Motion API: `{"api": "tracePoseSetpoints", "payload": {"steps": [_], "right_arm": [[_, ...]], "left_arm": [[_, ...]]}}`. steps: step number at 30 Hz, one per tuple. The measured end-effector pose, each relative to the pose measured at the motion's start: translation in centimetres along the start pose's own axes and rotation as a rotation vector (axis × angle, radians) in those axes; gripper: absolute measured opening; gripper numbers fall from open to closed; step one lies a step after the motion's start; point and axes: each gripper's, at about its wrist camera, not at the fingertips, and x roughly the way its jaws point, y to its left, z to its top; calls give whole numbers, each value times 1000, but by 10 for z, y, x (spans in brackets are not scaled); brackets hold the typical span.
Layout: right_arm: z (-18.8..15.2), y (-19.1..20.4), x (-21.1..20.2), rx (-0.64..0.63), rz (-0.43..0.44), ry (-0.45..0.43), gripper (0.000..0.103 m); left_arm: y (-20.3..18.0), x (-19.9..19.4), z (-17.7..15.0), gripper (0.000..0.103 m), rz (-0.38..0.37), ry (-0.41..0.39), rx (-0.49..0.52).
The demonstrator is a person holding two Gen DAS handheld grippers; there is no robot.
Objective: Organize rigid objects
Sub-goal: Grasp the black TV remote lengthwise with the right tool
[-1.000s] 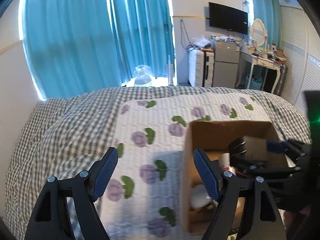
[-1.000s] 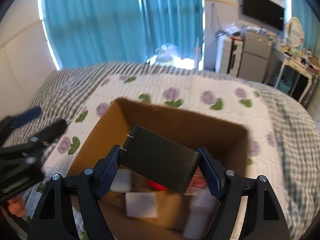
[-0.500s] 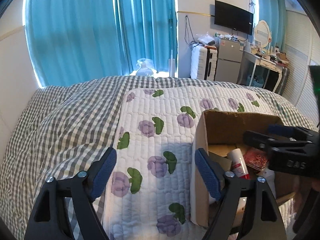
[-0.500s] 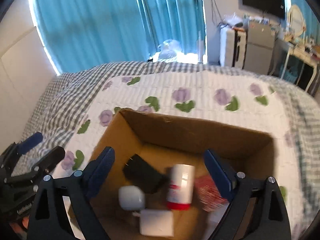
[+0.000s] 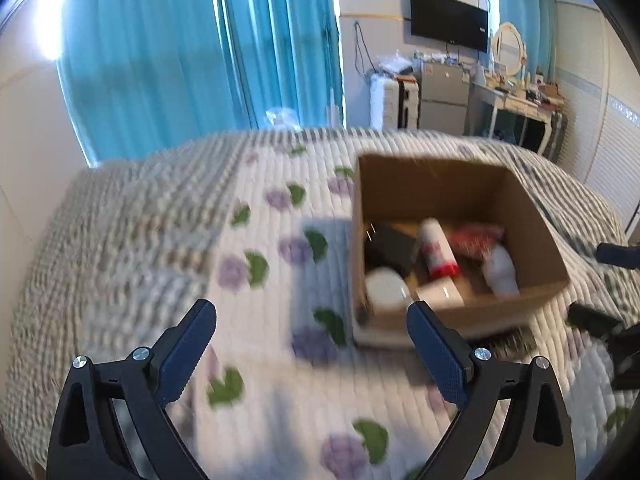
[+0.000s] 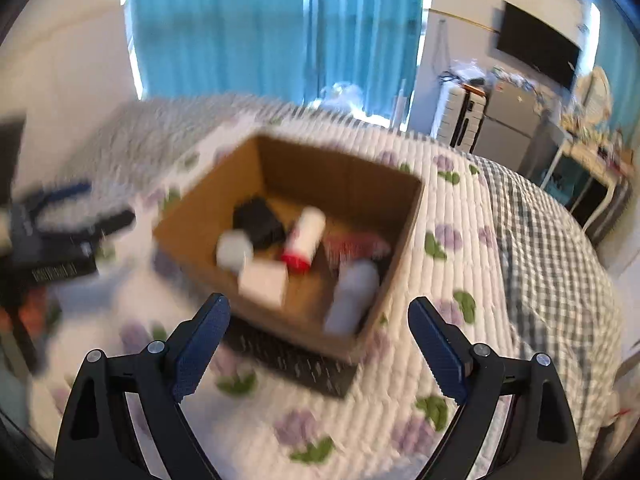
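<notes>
Cardboard box point(image 6: 332, 184) sits on the quilted floral bed cover point(image 6: 452, 280), holding black adapter point(image 6: 258, 222), white-and-red tube point(image 6: 306, 236), white bottle point(image 6: 354, 294) and a small white carton point(image 6: 264, 282). Box lies ahead of the right tool point(image 6: 316, 348), nearer than the left tool point(image 5: 310, 350). Both tools released, empty; jaws have just been opening. Rigid plastics; corrugated walls.

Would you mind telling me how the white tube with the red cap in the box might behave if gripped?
The tube looks round and smooth, so it may roll or slip between pads. It lies tilted against the black adapter, so nudging it could shift its neighbours. It seems light.
</notes>
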Motion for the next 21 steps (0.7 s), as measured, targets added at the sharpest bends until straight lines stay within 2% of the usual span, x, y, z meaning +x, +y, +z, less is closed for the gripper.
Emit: {"api": "tracePoseSetpoints", "payload": {"steps": [2,5,7,9,11,15,20,21], "right_arm": [[-18,16,10,-75,-18,33,91],[-43,33,37,-173,-22,84,89],[-56,42,63,-226,-36,146,69],[-65,48,81,-249,-4,197,57],[-68,51,95,-267,4,221,56],[-66,52,113,-313,-36,212,55],[-66,45,124,-292,-11,224,56],[-66,45,124,-289,-10,223,53]], "left_arm": [[-5,1,-15,98,-15,16,-20],[-18,6,-37,98,5,28,-12],[-23,16,-48,98,2,64,-15],[-27,27,-56,98,-13,105,-17],[-31,34,-62,98,-17,129,0],[-32,41,-65,98,-29,147,0],[-31,44,-66,98,-29,161,-6],[-31,43,-67,98,-28,161,-5]]}}
